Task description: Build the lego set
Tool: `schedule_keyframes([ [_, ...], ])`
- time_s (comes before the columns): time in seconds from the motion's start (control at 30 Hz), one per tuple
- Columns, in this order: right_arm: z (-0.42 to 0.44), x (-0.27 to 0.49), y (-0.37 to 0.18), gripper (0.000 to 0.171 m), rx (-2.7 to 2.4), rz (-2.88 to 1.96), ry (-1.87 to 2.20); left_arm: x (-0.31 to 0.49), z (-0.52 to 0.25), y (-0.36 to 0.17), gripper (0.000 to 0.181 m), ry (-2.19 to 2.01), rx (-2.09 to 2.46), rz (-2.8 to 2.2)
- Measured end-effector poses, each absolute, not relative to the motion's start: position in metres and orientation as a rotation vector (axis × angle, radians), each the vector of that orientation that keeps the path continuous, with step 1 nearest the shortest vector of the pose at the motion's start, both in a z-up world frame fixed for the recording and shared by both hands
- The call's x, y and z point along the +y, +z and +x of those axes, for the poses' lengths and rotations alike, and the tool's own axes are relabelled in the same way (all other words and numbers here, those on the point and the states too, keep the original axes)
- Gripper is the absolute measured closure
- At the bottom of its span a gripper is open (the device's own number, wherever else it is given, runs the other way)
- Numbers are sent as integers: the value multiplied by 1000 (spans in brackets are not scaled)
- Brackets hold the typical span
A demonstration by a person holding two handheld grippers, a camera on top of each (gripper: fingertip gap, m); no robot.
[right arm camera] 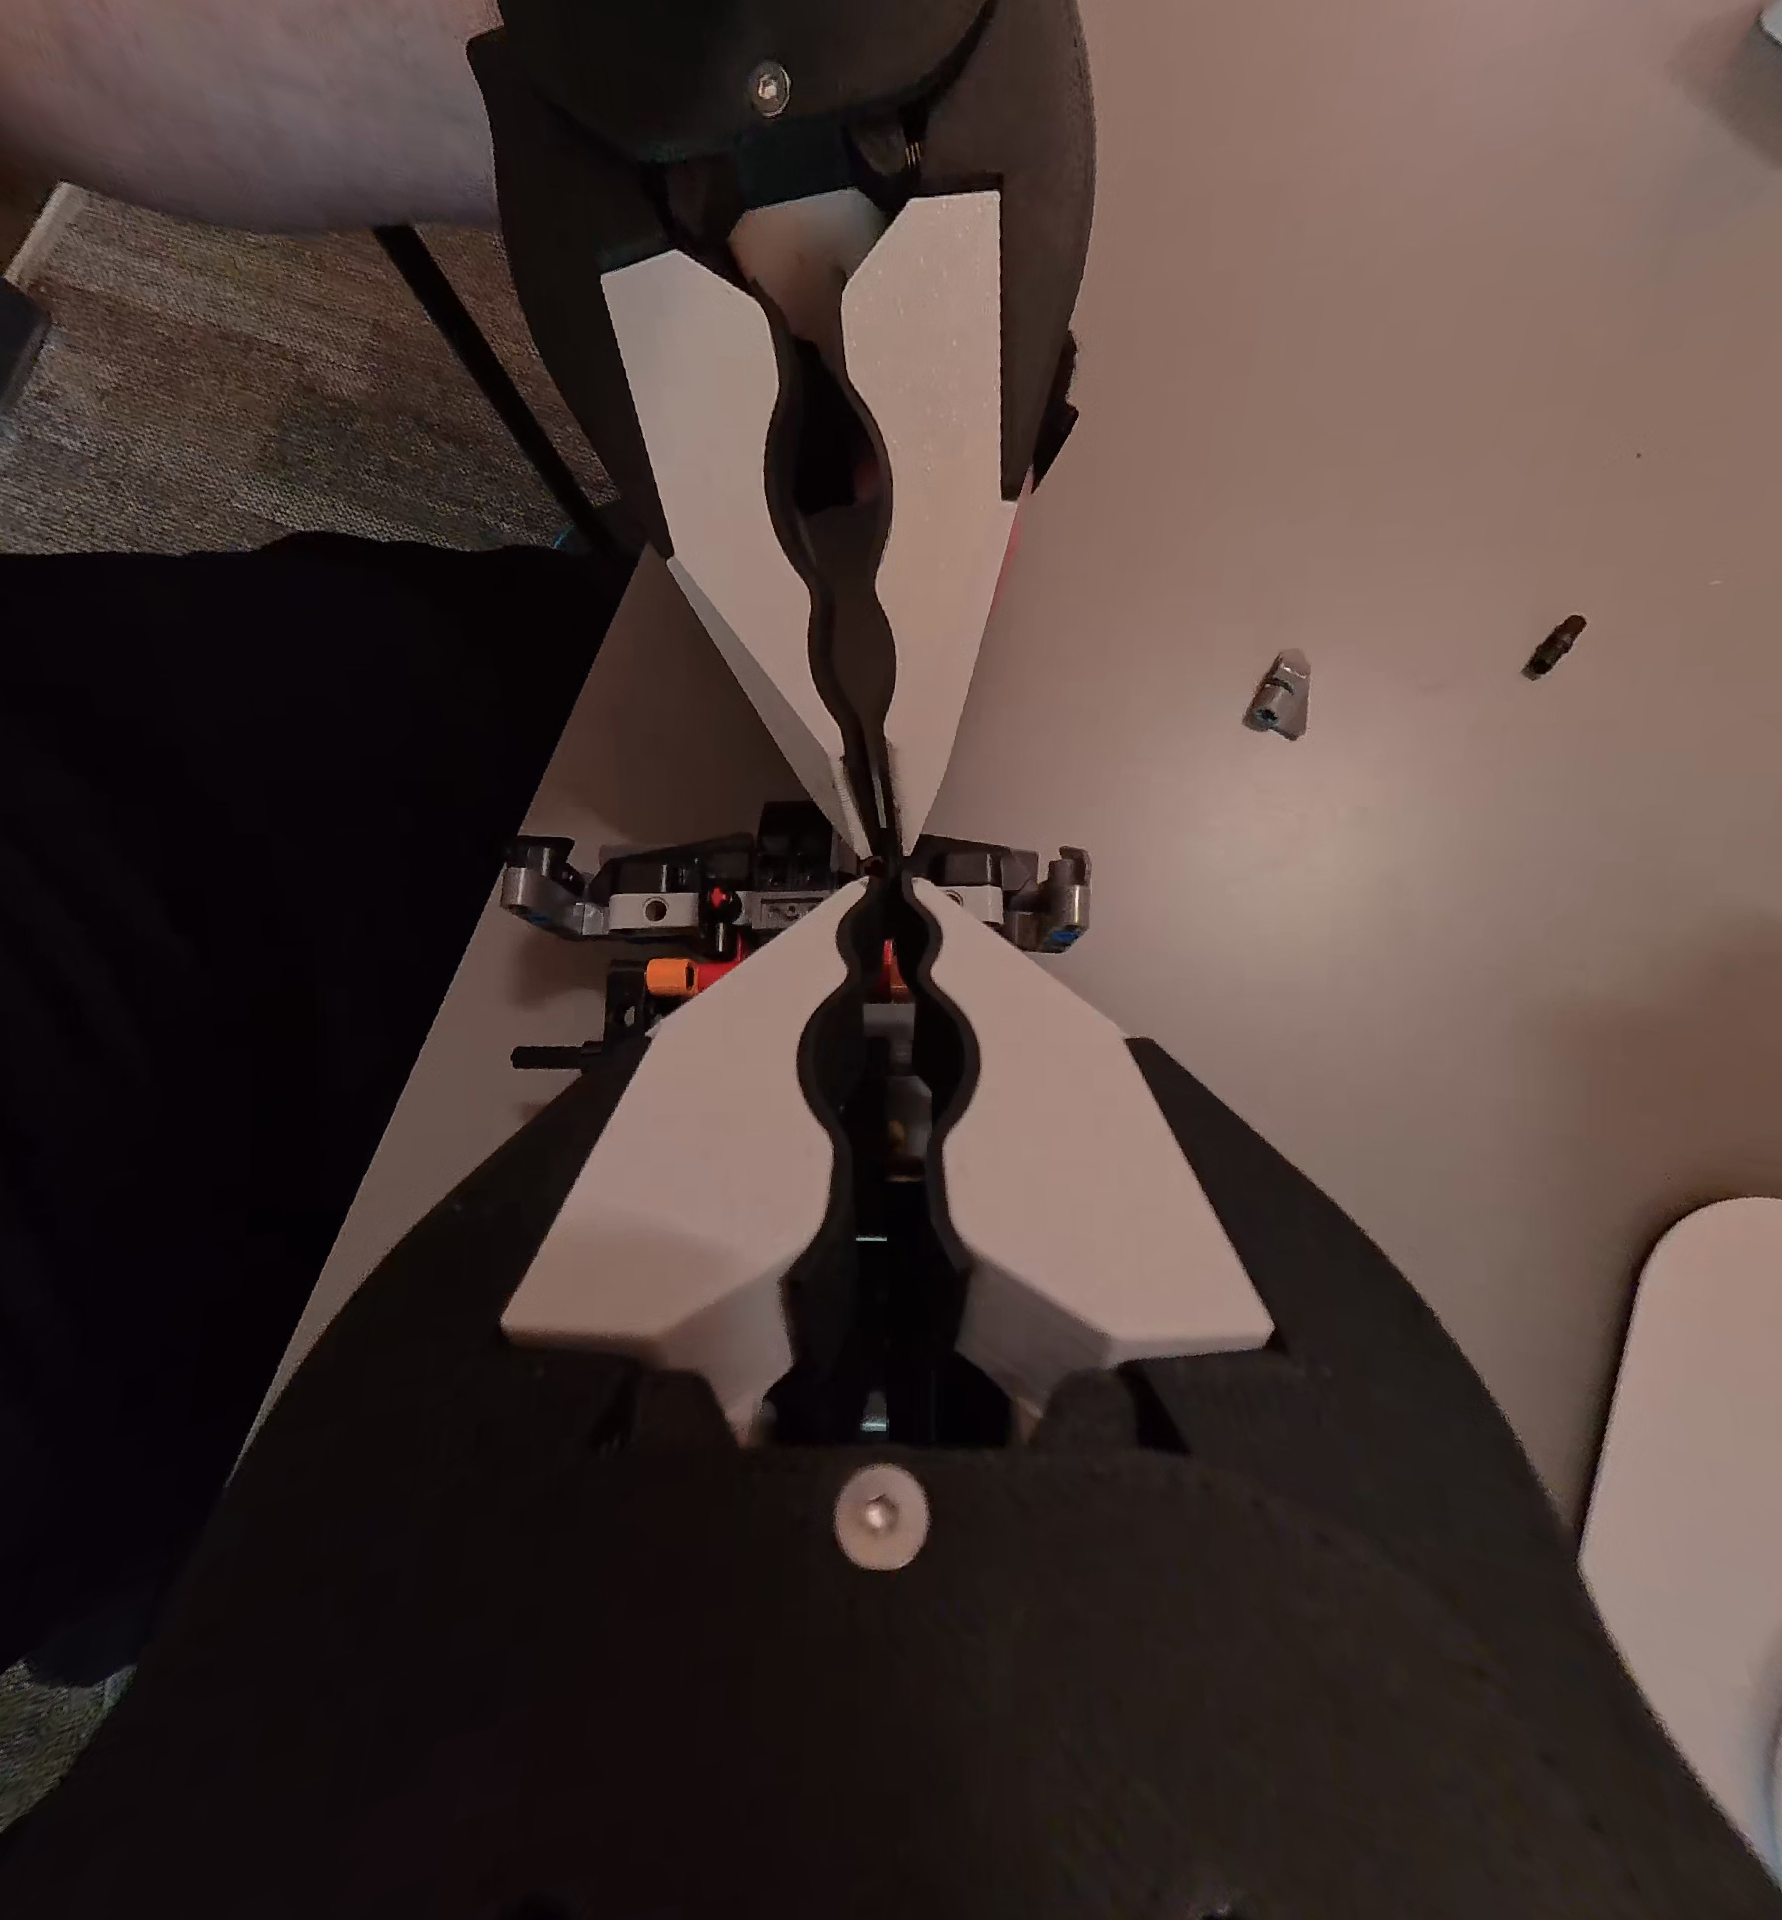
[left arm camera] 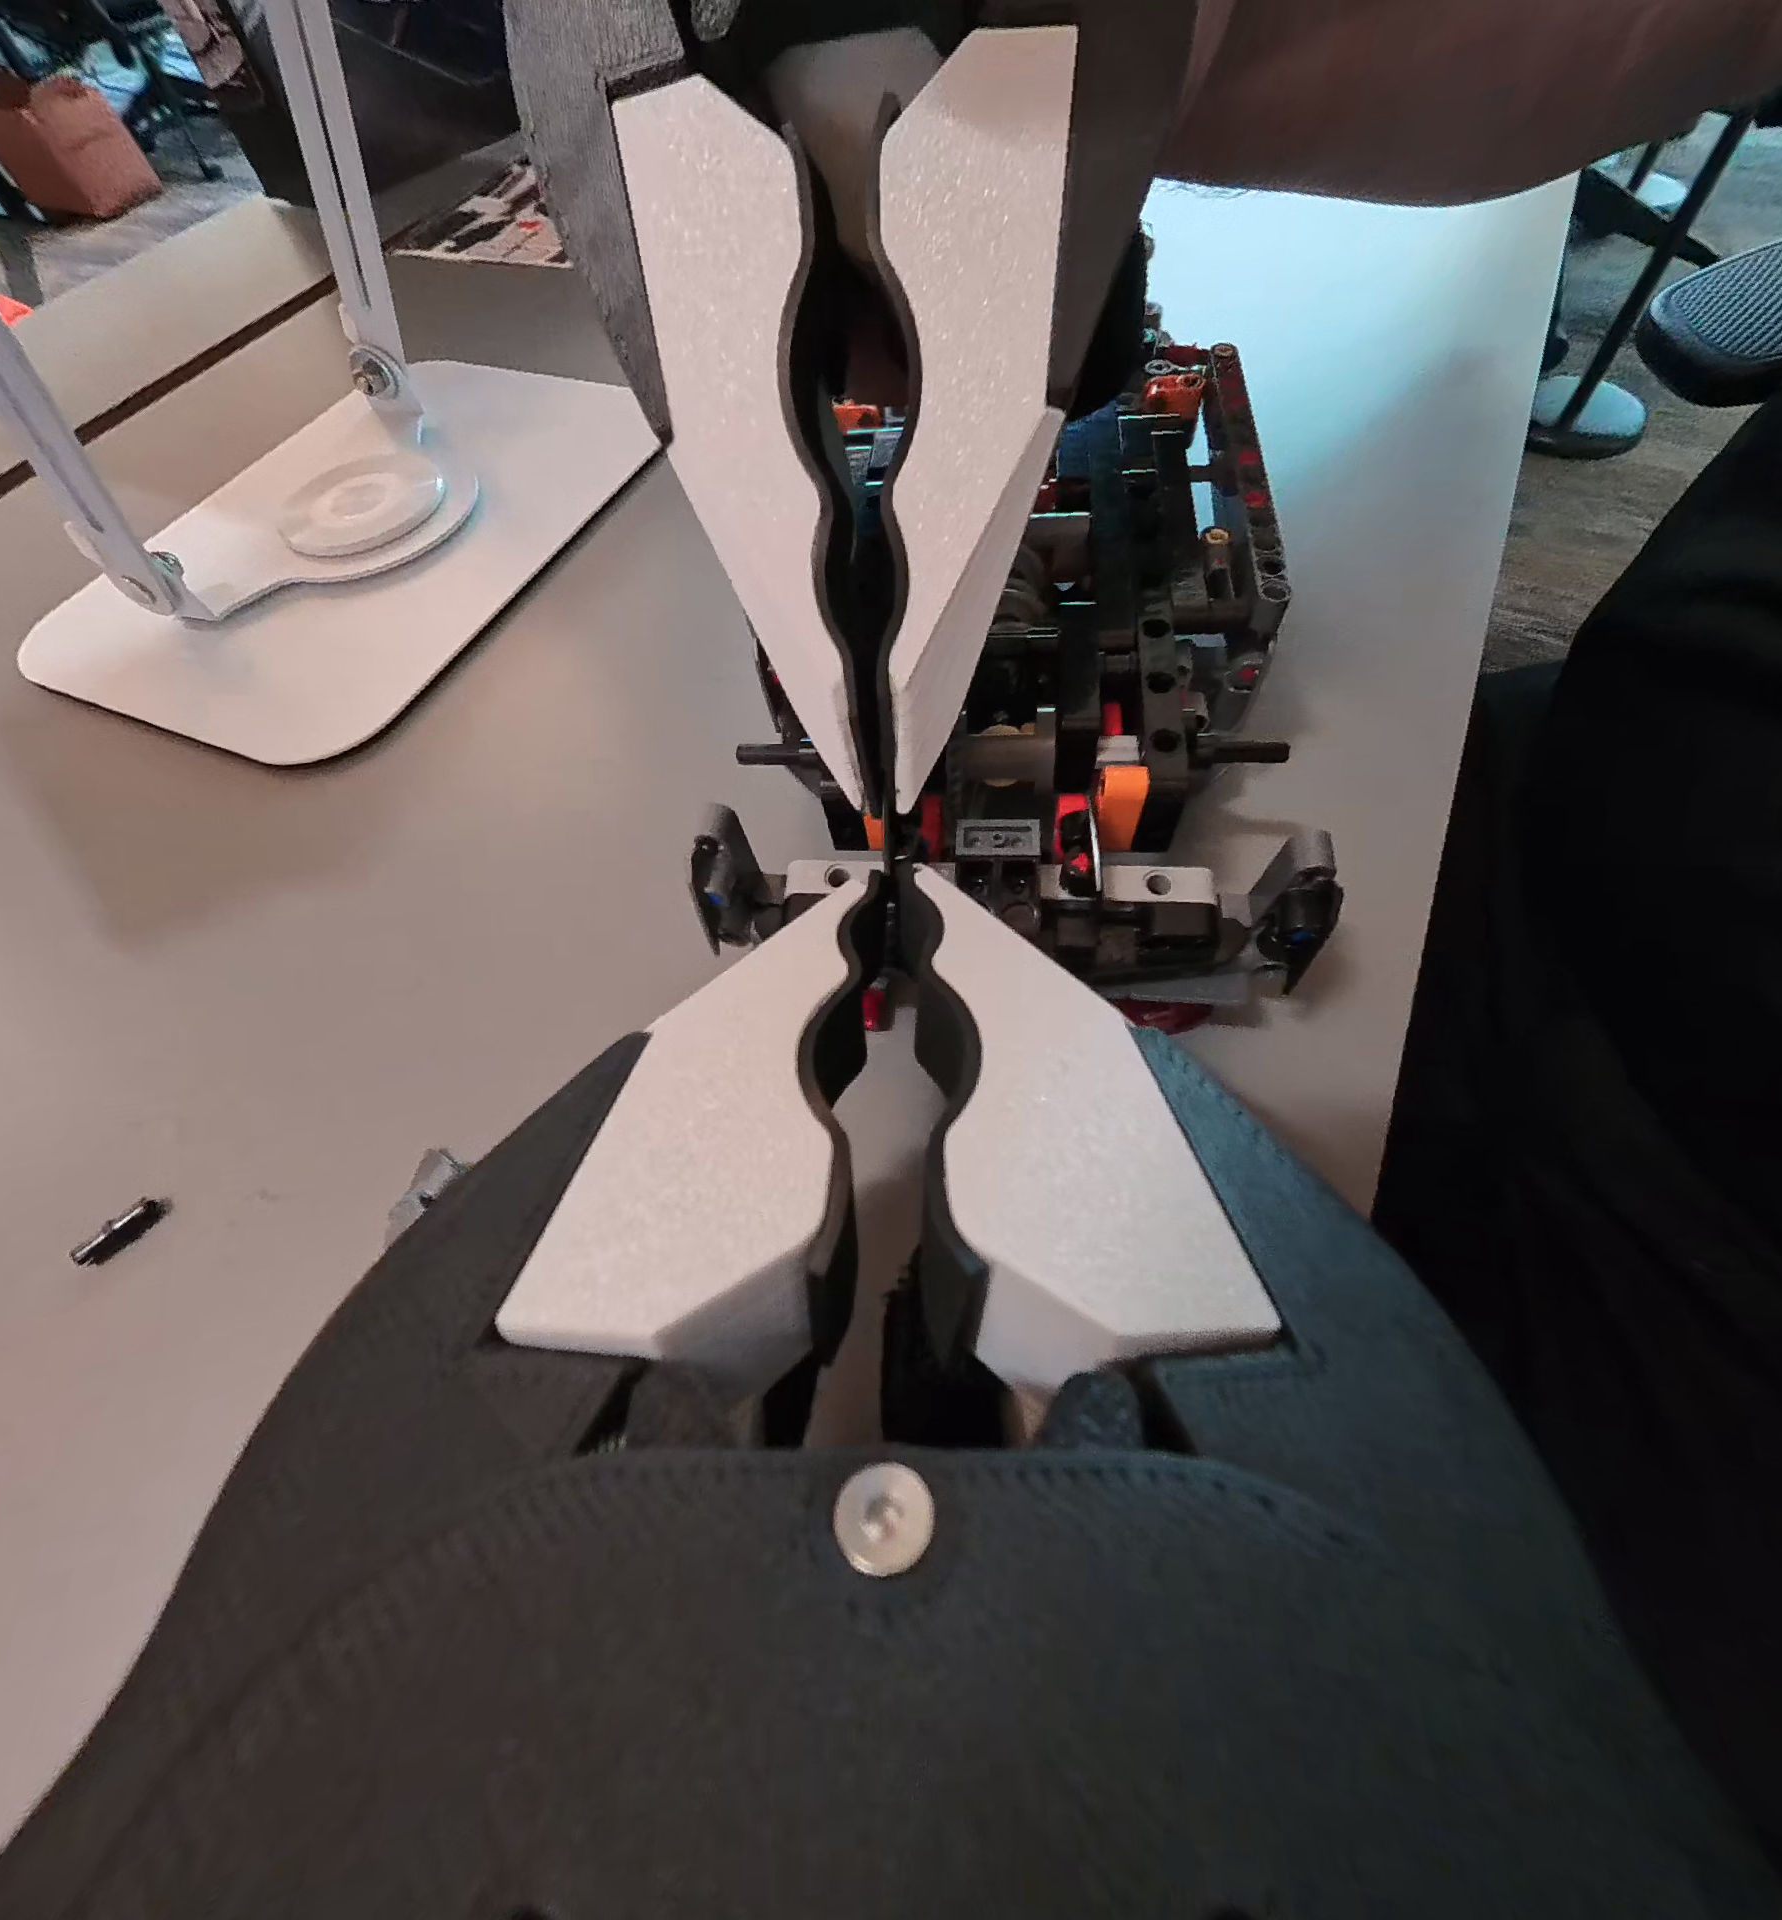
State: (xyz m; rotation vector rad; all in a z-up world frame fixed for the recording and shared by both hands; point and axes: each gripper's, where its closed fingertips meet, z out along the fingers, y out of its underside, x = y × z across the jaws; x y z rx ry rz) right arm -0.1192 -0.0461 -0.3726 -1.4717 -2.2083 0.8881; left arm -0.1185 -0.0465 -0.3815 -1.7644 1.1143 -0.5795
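A black, grey, orange and red Technic lego model [left arm camera: 1126, 623] stands near the table's right edge; it also shows in the right wrist view [right arm camera: 658, 904]. My left gripper [left arm camera: 885, 883] is shut, with its tips just over the model's near end. My right gripper [left arm camera: 882, 805] comes from the opposite side and is also shut. The two meet tip to tip. In the right wrist view my right gripper [right arm camera: 882, 883] faces the left gripper [right arm camera: 871, 821] the same way. I cannot tell whether a small part is pinched between the tips.
A black pin [left arm camera: 118, 1231] [right arm camera: 1552, 646] and a grey connector [left arm camera: 419, 1195] [right arm camera: 1279, 694] lie loose on the table. A white stand base [left arm camera: 274, 623] [right arm camera: 1718, 1507] sits to the left. A person in black clothing [left arm camera: 1645, 1039] stands at the table edge. The tips of both grippers are at nearly the same place. The grey connector [right arm camera: 1279, 694] is about 12 centimeters from both grippers' fingertips.
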Motion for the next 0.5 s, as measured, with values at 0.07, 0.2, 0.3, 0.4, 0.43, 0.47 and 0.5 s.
schedule_keyframes([
  [0.07, -117, -48, -371, 171, -2213, -1468, 893, -48, -117, -380, 181, -576, 1118, -1751],
  [0.2, -115, -49, -372, 171, -2210, -1461, 892, -50, -115, -381, 181, -543, 1136, -1739],
  [0.3, -114, -52, -372, 171, -2204, -1448, 884, -52, -113, -381, 181, -539, 1139, -1732],
  [0.4, -112, -54, -372, 171, -2197, -1421, 860, -54, -111, -381, 181, -515, 1154, -1720],
  [0.43, -111, -55, -372, 171, -2187, -1406, 853, -55, -111, -381, 181, -502, 1158, -1714],
  [0.47, -111, -56, -372, 171, -2174, -1393, 850, -56, -110, -381, 181, -495, 1162, -1709],
  [0.5, -110, -58, -372, 171, -2163, -1372, 847, -57, -109, -381, 181, -495, 1164, -1704],
])
